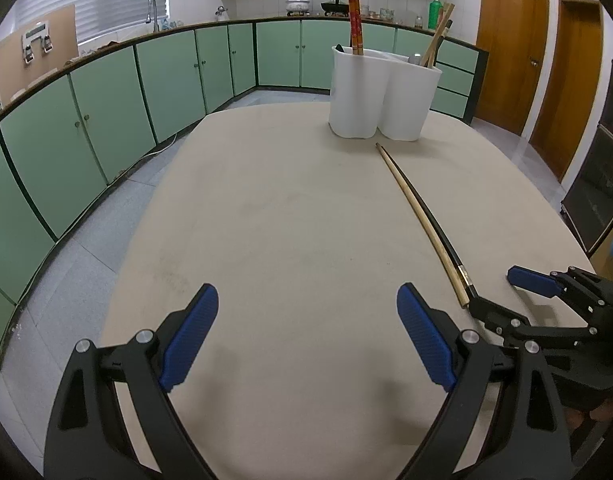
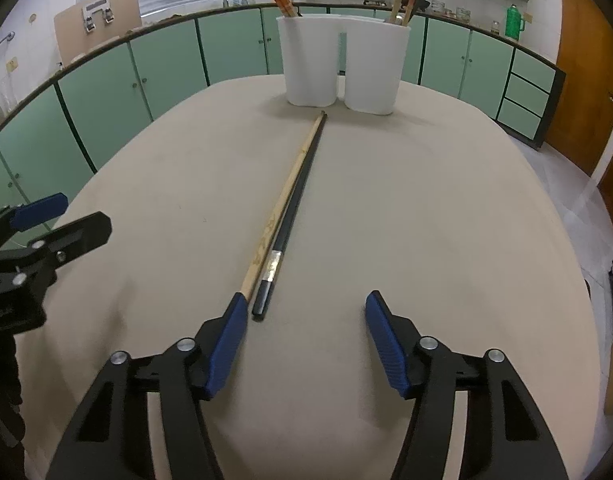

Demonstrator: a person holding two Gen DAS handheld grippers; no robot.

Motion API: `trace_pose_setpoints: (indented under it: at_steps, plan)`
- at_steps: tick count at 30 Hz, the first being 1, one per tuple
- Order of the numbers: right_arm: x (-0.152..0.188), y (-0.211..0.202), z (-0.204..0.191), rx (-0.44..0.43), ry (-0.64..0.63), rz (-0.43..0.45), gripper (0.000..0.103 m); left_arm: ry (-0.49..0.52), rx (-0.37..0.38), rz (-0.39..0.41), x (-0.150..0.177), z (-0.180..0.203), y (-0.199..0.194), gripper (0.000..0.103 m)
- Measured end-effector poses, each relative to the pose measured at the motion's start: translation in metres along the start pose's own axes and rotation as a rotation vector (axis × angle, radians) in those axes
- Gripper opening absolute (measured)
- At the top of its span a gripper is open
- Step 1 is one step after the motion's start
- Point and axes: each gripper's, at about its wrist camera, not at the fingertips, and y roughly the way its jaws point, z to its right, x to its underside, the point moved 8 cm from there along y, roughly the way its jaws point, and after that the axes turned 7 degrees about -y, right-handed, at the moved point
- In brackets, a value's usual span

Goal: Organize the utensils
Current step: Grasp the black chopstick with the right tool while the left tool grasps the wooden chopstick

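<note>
The right gripper (image 2: 302, 320) hangs low over the table (image 2: 446, 220) with its jaws spread wide and nothing between them. The near ends of two chopsticks lie just ahead of it: the black chopstick (image 2: 294, 208) ends inside the gap, close to the left finger, while the pale wooden chopstick (image 2: 282, 196) runs up against, or just under, that finger's blue pad; which of the two cannot be told. The sticks lie side by side, seemingly touching along most of their length, and their far tips point at the white holder (image 2: 342, 64), stopping just short of its base.

The main risk, as I judge it, is a lopsided close. With the wooden stick at the pad's edge, the jaws may pinch only the black one, or push the wooden one aside so it rolls away from the holder. Gripped at the very end, such long, thin sticks would likely droop or swivel, and their tips could strike the holder's rim instead of entering a compartment.

The left gripper (image 1: 306, 336) hovers beside the sticks on the side away from the holder's right compartment, also wide and empty. In the holder, red chopsticks (image 1: 354, 16) stand in the left compartment and wooden ones (image 1: 438, 36) lean in the right, so a careless drop could mix the sets.
</note>
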Motion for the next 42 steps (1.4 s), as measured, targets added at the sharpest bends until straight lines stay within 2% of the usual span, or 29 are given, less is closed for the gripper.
trace_pose_setpoints:
  at_steps: [3, 10, 12, 16, 19, 23, 30, 42]
  plan:
    - [0.002, -0.002, 0.007, 0.020, 0.011, -0.001, 0.056, 0.001, 0.001, -0.002, 0.001, 0.001, 0.001, 0.088]
    - [0.004, -0.009, 0.012, -0.004, 0.032, 0.013, 0.055, -0.005, 0.006, -0.004, 0.001, 0.003, 0.002, 0.088]
    - [0.003, -0.006, 0.008, -0.011, 0.022, 0.012, 0.049, -0.003, 0.006, -0.003, 0.001, 0.003, 0.002, 0.088]
    - [0.003, -0.003, 0.004, -0.007, 0.012, 0.009, 0.043, 0.000, 0.002, -0.001, 0.001, 0.003, 0.002, 0.088]
    - [0.001, 0.000, 0.003, -0.003, 0.008, 0.007, 0.032, -0.009, 0.001, -0.005, 0.002, 0.002, 0.003, 0.088]
    - [-0.002, 0.001, -0.002, -0.024, -0.009, 0.009, 0.007, -0.008, 0.005, -0.007, 0.001, 0.004, 0.005, 0.088]
    - [0.000, -0.002, 0.007, -0.043, 0.045, 0.017, 0.006, -0.001, 0.022, -0.016, 0.003, 0.014, 0.006, 0.088]
    - [0.006, -0.032, 0.056, 0.019, 0.132, 0.069, 0.006, 0.029, 0.084, -0.051, 0.012, 0.059, 0.014, 0.088]
